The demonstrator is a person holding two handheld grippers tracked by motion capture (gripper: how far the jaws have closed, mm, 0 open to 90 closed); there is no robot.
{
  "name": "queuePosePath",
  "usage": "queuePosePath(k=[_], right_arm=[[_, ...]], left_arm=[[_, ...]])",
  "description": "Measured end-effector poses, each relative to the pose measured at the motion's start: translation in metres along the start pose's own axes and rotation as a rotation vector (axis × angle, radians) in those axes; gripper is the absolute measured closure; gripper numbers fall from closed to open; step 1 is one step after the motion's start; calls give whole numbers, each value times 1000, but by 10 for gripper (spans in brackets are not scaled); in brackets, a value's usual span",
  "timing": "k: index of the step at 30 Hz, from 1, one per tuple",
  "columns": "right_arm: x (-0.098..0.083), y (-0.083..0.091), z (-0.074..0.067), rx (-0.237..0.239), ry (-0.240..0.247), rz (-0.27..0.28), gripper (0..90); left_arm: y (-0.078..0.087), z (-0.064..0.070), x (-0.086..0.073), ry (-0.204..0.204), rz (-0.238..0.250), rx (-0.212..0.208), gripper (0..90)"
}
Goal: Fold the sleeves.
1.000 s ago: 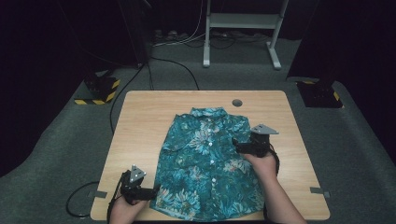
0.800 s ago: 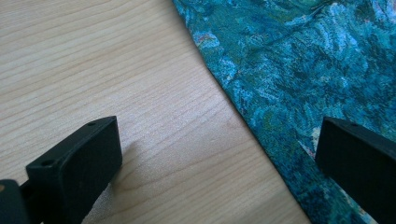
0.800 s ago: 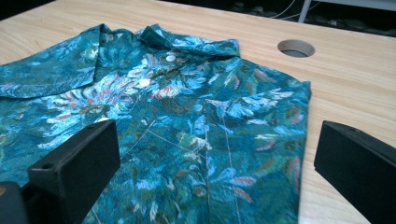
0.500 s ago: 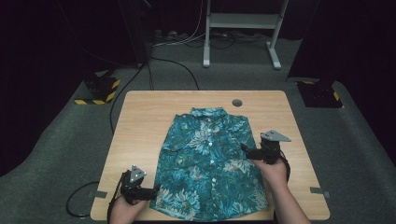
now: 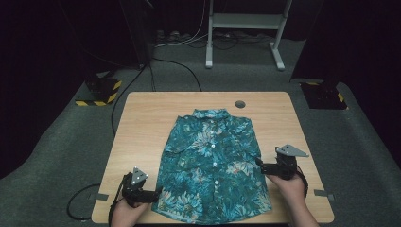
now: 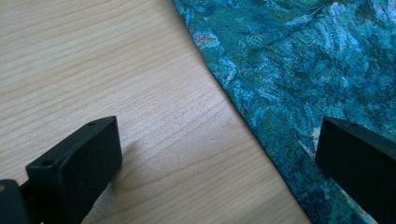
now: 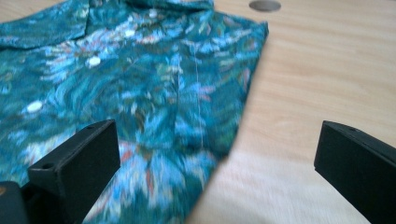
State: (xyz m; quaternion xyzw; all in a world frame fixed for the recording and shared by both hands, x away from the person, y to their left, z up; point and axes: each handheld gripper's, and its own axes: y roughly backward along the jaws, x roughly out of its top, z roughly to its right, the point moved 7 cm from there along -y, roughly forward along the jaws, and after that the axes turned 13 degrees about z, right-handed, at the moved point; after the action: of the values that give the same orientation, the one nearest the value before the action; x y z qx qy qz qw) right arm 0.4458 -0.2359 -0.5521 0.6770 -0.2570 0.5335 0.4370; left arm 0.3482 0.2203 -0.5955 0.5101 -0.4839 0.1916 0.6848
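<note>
— So, where does the shirt [image 5: 212, 165] lie?

— Flat on the wooden table [image 5: 142, 123], front up, collar toward the far edge and hem toward the person. It is a teal, flower-printed, short-sleeved shirt with a row of white buttons down its middle.

— And the left gripper [image 5: 152, 193]?

— Low at the near left corner of the shirt, held in the left hand [image 5: 126, 210]. In the left gripper view its jaws stand wide apart: one over bare wood, the other over the cloth, with the shirt's edge running slantwise between them. Nothing is pinched.

— The right gripper [image 5: 259, 164]?

— At the shirt's right side edge, about halfway down, held in the right hand [image 5: 287, 184]. Its jaws are spread wide too; in the right gripper view one sits above the printed cloth and the other above the table, so the side seam lies between them. I cannot tell whether the tips touch the cloth.

— Anything else on the table?

— A round cable hole [image 5: 240, 104] near the far edge, just beyond the collar.
</note>
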Motion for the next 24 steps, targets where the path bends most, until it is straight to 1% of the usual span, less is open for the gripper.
queuePosePath(k=[3,6,10,12,15,21,23,24], right_arm=[[-6,9,3,-18,30,-11,0],[-12,19,3,-15,27,-24,0],[-21,32,1,-20,61,-41,0],[-25,37,0,-18,58,-49,0],[-32,44,-3,-18,76,-65,0],[-46,57,-2,-21,51,-89,0],[-51,59,-2,-26,51,-103,0],[-54,60,-1,-31,50,-122,0]], left_arm=[[0,0,0,-2,-1,0,9],[0,0,0,-2,-1,1,8],[0,0,0,-3,-2,2,8],[0,0,0,-5,-3,2,8],[0,0,0,-5,-3,2,8],[0,0,0,-5,-4,3,8],[0,0,0,-5,-3,3,8],[0,0,0,-5,-3,3,8]])
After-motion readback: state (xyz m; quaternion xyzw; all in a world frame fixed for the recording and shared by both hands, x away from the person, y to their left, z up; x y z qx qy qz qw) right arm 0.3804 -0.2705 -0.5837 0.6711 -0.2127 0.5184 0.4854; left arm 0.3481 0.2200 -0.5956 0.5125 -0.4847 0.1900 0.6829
